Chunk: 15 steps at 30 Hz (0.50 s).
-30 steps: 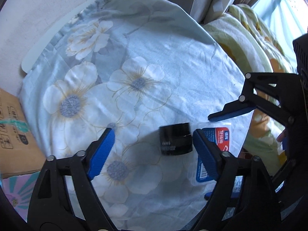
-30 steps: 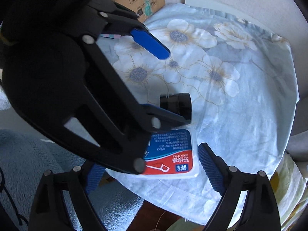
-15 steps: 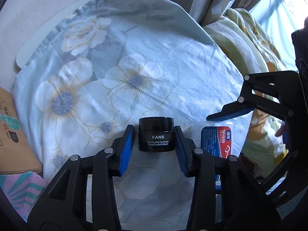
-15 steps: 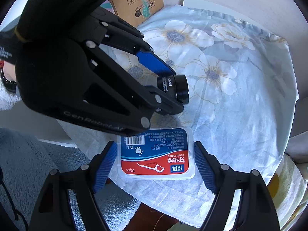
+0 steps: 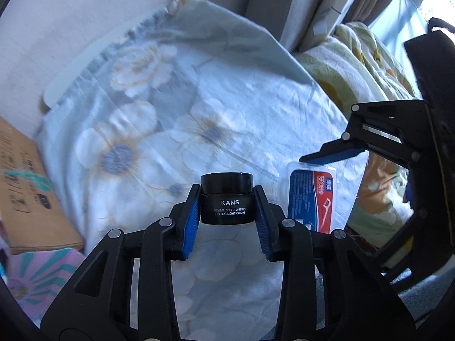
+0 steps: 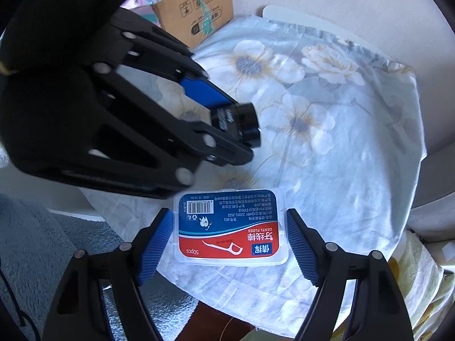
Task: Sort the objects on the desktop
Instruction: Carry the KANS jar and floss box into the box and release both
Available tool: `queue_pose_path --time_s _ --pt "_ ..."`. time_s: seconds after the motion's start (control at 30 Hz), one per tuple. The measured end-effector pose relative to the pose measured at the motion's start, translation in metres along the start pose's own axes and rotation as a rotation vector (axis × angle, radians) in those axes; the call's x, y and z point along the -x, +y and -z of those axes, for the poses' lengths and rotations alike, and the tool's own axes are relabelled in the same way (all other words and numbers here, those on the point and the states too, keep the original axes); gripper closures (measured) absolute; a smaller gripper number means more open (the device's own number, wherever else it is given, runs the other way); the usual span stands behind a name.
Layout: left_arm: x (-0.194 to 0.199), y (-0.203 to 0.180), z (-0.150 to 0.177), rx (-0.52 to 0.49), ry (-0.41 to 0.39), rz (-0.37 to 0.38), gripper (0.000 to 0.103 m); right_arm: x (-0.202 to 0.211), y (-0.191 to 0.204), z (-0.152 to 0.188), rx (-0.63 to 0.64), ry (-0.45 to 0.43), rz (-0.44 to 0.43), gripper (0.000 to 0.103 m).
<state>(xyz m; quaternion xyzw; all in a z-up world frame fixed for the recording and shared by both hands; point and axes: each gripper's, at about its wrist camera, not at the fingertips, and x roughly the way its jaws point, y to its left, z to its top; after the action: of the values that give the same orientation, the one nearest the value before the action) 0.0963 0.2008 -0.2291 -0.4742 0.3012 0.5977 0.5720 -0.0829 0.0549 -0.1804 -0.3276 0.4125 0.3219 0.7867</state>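
Daylight from the window glares top right; fisheye edges darken and the floral cloth blurs.

Floral cloth over table, floss box atop.

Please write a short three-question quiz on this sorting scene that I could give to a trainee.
1. True or false: the left gripper is shut on the black cream jar.
2. What straddles the dental floss box? A) the right gripper, its pads on either side B) the left gripper C) nothing
3. Fill in: the floss box lies near the edge of the floral ____.

Key
1. True: both blue pads press the jar's sides.
2. A. Whether the pads touch the box cannot be told.
3. Cloth.
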Motion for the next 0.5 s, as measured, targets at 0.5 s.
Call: queue_pose_path --time_s 0.5 --pt "0.142 0.097 -0.012 0.187 -0.201 -0.176 0.070 0.052 0.011 -0.091 0.018 -0.086 0.046 0.027"
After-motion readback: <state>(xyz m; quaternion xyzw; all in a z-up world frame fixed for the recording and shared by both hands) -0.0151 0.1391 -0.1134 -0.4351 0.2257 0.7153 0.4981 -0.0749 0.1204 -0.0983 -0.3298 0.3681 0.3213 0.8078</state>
